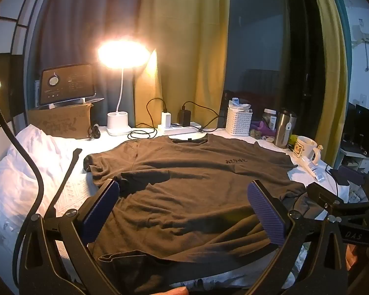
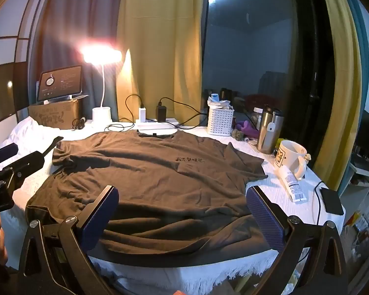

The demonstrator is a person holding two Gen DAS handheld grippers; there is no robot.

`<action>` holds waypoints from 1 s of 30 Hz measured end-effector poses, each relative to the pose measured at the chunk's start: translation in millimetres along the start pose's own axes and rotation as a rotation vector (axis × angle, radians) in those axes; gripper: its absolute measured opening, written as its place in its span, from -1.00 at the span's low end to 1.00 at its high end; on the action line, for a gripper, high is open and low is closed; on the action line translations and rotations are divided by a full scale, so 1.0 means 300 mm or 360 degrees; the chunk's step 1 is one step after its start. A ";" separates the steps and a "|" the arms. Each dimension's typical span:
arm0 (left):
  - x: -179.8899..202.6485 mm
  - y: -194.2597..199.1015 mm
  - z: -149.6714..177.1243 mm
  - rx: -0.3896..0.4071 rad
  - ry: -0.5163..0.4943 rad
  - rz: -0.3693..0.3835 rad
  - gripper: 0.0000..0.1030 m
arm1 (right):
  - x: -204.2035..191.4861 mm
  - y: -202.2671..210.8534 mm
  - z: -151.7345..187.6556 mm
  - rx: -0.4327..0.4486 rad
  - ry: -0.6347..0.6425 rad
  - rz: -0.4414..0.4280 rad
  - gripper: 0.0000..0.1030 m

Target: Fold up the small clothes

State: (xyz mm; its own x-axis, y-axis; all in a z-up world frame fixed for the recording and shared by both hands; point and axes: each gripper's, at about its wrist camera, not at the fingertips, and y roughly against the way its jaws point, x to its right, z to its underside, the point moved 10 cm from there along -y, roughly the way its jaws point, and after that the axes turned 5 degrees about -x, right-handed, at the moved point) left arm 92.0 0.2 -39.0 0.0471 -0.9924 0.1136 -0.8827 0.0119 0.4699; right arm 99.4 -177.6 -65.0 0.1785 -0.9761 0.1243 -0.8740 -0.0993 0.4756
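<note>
Left gripper (image 1: 184, 211) and right gripper (image 2: 183, 213) side by side, angled slightly downward over brown T-shirt (image 1: 189, 172), jaws wide open, empty

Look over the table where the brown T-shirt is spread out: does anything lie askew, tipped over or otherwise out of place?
The T-shirt lies flat but wrinkled, its near hem hanging over the table edge. Beside the mug, a white tube lies on its side, close to the shirt's sleeve. Nothing looks spilled or damaged.
</note>
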 end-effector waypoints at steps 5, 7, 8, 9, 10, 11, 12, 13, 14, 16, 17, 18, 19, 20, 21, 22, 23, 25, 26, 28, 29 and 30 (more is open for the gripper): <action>0.004 0.002 -0.001 0.0017 -0.0019 0.0013 1.00 | -0.001 0.000 0.001 -0.0010 -0.0005 -0.0007 1.00; 0.022 0.010 -0.009 0.0010 -0.0024 0.0042 1.00 | -0.001 0.002 0.000 -0.0006 -0.0005 -0.0005 1.00; 0.026 0.009 -0.008 0.0002 -0.0026 0.0058 1.00 | -0.001 0.003 -0.001 -0.0004 -0.0006 -0.0006 1.00; 0.020 0.007 -0.010 -0.0002 -0.0027 0.0073 1.00 | 0.000 0.000 0.002 -0.0011 -0.0006 -0.0006 1.00; 0.028 0.004 -0.014 -0.0011 -0.0029 0.0085 1.00 | 0.001 0.000 0.003 -0.0011 -0.0007 -0.0005 1.00; 0.028 0.003 -0.015 -0.0017 -0.0028 0.0097 1.00 | 0.002 0.000 0.003 -0.0010 -0.0007 -0.0004 1.00; 0.026 0.001 -0.016 -0.0025 -0.0033 0.0088 1.00 | 0.003 0.000 0.003 -0.0009 -0.0008 -0.0004 1.00; 0.019 -0.002 -0.018 -0.0029 -0.0041 0.0051 1.00 | 0.003 0.003 0.002 -0.0010 -0.0007 -0.0006 1.00; 0.009 -0.004 -0.020 -0.0033 -0.0038 0.0017 1.00 | 0.003 0.003 0.002 -0.0009 -0.0007 -0.0006 1.00; 0.007 0.006 -0.009 -0.0025 -0.0009 0.0052 1.00 | 0.004 0.004 0.002 -0.0008 -0.0008 -0.0007 1.00; 0.000 0.005 -0.010 -0.0028 0.0009 0.0068 1.00 | 0.004 0.004 0.002 -0.0006 -0.0009 -0.0007 1.00; 0.000 0.004 -0.009 -0.0026 0.0013 0.0064 1.00 | 0.006 0.006 0.003 -0.0009 -0.0008 -0.0006 1.00; -0.006 0.004 -0.008 -0.0026 0.0019 0.0058 1.00 | 0.007 0.007 0.003 -0.0008 -0.0009 -0.0005 1.00; -0.007 0.002 -0.007 -0.0027 0.0020 0.0061 1.00 | 0.009 0.005 0.004 -0.0007 -0.0010 -0.0007 1.00; -0.006 0.002 -0.006 -0.0029 0.0019 0.0070 1.00 | 0.010 0.004 0.004 -0.0007 -0.0009 -0.0008 1.00; -0.007 0.001 -0.005 -0.0030 0.0018 0.0069 1.00 | 0.012 0.003 0.005 -0.0007 -0.0010 -0.0008 1.00; -0.008 -0.001 -0.004 -0.0028 0.0017 0.0066 1.00 | 0.012 0.002 0.006 -0.0006 -0.0009 -0.0009 1.00; -0.009 -0.001 -0.005 -0.0024 0.0014 0.0067 1.00 | 0.014 -0.002 0.008 -0.0009 -0.0005 -0.0018 1.00; -0.008 0.001 -0.006 -0.0020 0.0013 0.0070 1.00 | 0.014 -0.005 0.010 -0.0012 -0.0002 -0.0021 1.00; -0.007 0.006 -0.005 -0.0007 0.0013 0.0079 1.00 | 0.001 0.003 0.009 -0.0015 0.0004 -0.0027 1.00; -0.007 0.009 -0.006 0.0000 0.0015 0.0084 1.00 | 0.000 0.008 0.005 -0.0016 0.0007 -0.0030 1.00; -0.007 0.011 -0.007 0.0007 0.0016 0.0085 1.00 | 0.001 0.011 0.001 -0.0017 0.0011 -0.0034 1.00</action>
State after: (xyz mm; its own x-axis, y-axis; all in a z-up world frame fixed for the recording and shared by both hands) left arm 89.9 2.6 -35.8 0.0043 -0.9891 0.1471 -0.8860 0.0645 0.4592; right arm 96.5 -178.1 -63.7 0.2003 -0.9724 0.1197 -0.8651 -0.1182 0.4875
